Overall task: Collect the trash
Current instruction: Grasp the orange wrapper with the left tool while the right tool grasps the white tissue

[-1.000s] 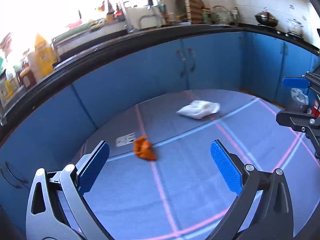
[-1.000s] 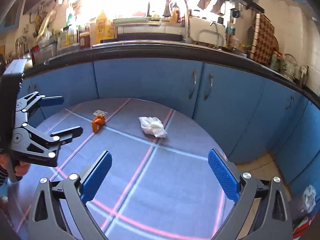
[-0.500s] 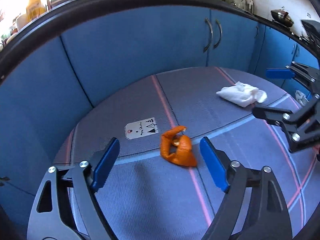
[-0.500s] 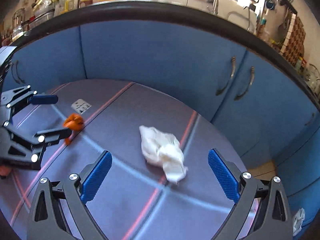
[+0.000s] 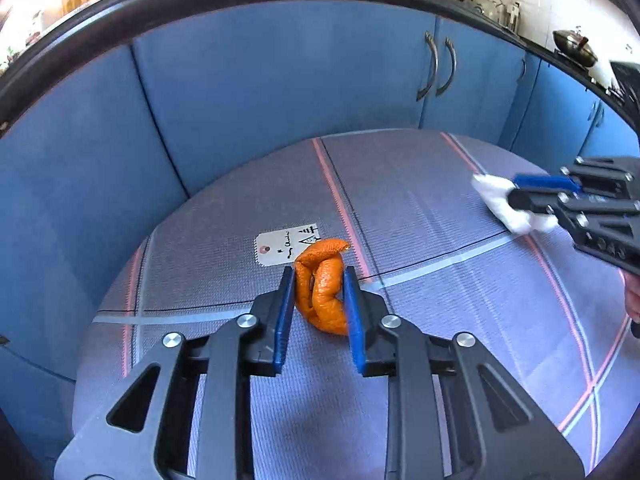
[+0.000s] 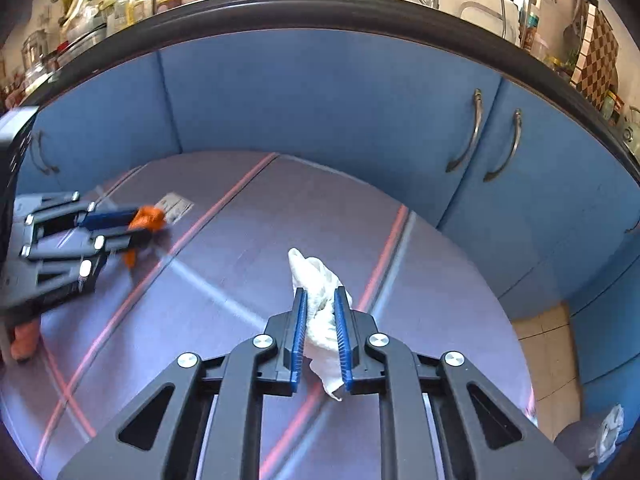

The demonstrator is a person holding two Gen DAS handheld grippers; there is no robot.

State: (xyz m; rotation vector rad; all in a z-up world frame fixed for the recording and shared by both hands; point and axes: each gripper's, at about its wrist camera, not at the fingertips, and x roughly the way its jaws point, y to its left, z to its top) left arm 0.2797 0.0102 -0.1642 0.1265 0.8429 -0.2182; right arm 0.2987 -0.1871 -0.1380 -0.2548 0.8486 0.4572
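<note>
Left fingers (image 5: pixel 285 312) are closed on the peel (image 5: pixel 322 292), one blue pad on each flank of the curled orange strip; the left gripper (image 5: pixel 318 304) holds it at mid-length, with one end projecting toward 12 o'clock and the other curving down toward 6 o'clock. The peel sits at the centre of the left view, at or just above the desk (image 5: pixel 440 320); contact with the surface cannot be told. A tag (image 5: pixel 280 246) lies flat on the desk just beyond it, at 11 o'clock. Right fingers (image 6: pixel 299 328) are likewise closed on the tissue (image 6: pixel 318 304), the right gripper (image 6: pixel 320 332) pinching the crumpled wad across its middle, a loose corner trailing below the pads and the bulk fanning out toward 12 o'clock.

Handling, as judged: both items are very light. The peel is leathery and springy, somewhat slick on its waxy face, so a grip across the thick folded part is the safer hold. The tissue is soft, compressible and easily torn; a hold on the dense centre, not a stray flap, should keep it from slipping free. At 4 o'clock in the right view, off the desk edge, a dark bin (image 6: pixel 580 440) with white scraps is partly visible.
</note>
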